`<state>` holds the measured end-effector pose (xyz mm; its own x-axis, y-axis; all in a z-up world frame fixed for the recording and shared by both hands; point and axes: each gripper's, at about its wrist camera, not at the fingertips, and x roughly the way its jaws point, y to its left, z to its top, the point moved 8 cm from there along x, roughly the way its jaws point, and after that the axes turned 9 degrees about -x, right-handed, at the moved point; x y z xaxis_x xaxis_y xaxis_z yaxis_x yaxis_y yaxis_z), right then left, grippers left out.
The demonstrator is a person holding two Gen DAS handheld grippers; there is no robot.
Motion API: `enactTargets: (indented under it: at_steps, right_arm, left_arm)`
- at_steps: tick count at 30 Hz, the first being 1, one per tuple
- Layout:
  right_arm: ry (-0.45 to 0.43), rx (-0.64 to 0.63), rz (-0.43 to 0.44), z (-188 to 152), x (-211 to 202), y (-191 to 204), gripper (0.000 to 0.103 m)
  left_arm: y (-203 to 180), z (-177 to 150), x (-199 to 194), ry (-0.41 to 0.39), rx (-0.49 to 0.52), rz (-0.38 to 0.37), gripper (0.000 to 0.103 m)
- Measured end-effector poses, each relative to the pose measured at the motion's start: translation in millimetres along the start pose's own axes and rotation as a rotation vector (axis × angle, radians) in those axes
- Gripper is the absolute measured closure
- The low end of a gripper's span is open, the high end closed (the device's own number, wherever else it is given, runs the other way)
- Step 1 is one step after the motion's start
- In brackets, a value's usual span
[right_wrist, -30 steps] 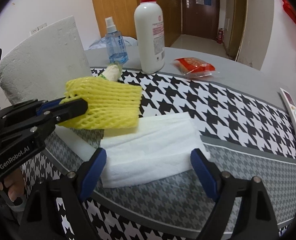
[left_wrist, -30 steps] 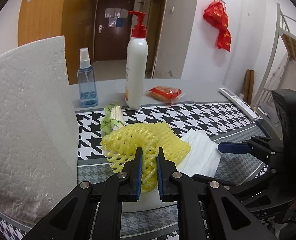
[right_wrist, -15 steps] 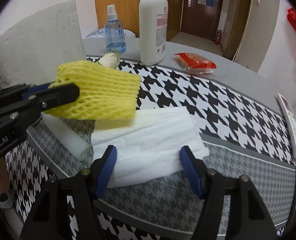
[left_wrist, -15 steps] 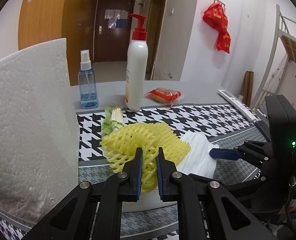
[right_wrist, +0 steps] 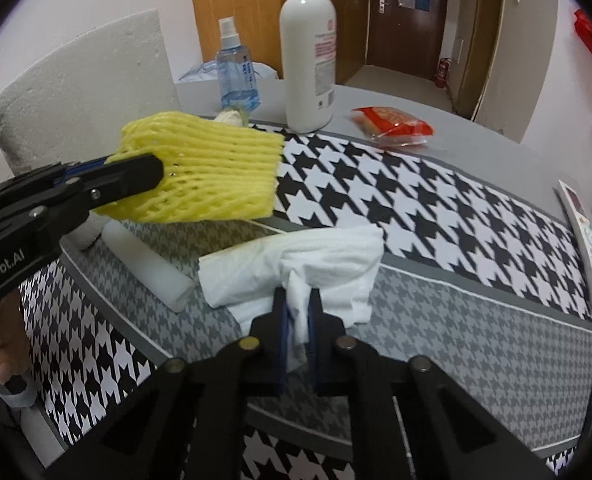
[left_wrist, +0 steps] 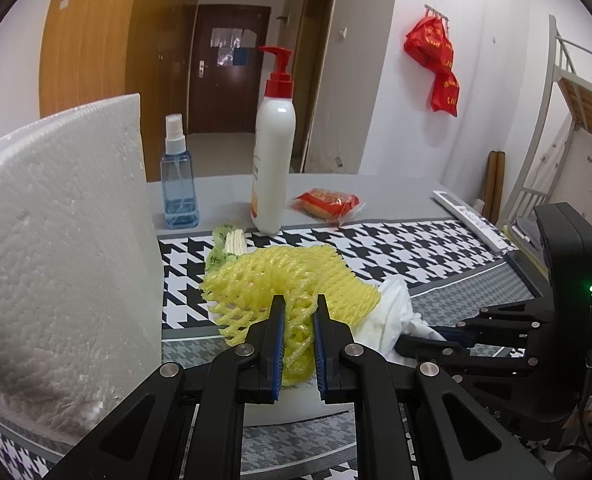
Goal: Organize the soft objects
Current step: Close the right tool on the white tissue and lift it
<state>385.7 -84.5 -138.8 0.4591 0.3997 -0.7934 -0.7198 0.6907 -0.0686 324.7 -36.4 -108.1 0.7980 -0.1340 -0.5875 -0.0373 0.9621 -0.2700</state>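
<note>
A: Start with the big things. What's on the bench [right_wrist: 476, 92]?

B: A houndstooth cloth [right_wrist: 436, 208] over it, and a white foam sheet [left_wrist: 56, 248] standing at the left edge. At the back stand a pump bottle [left_wrist: 274, 160] and a blue spray bottle [left_wrist: 179, 188], with a red snack packet [right_wrist: 392, 126] beside them.

A: And the soft things?

B: The yellow foam net [right_wrist: 212, 172] is held above the cloth, pinched in the left claw [left_wrist: 299, 320], which is clamped on its near edge. The white tissue [right_wrist: 308, 268] lies on the grey band of the cloth, just right of the net.

A: The right claw?

B: The right claw [right_wrist: 296, 312] has just been closing, and the tissue's near edge is bunched up between its pads, so it grips the tissue, which otherwise rests on the cloth.

A: How far along, then?

B: Early, I'd judge. Both soft pieces are gripped, but neither is stowed, and I can't see where they belong. A small white roll [right_wrist: 148, 268] lies under the net, ungripped.
</note>
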Motion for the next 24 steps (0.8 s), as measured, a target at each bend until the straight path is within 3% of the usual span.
enactTargets:
  at_steps: [11,24]
  right_arm:
    - [-0.07,0.035,-0.034,-8,-42,0,0.092]
    - [-0.146,0.088,-0.069,-11,-75,-7,0.092]
  left_arm:
    - [-15,0,-12,-0.033,0.037,-0.03,0.09]
    - [-29,1,-43,-0.09,0.072,-0.011,0.09]
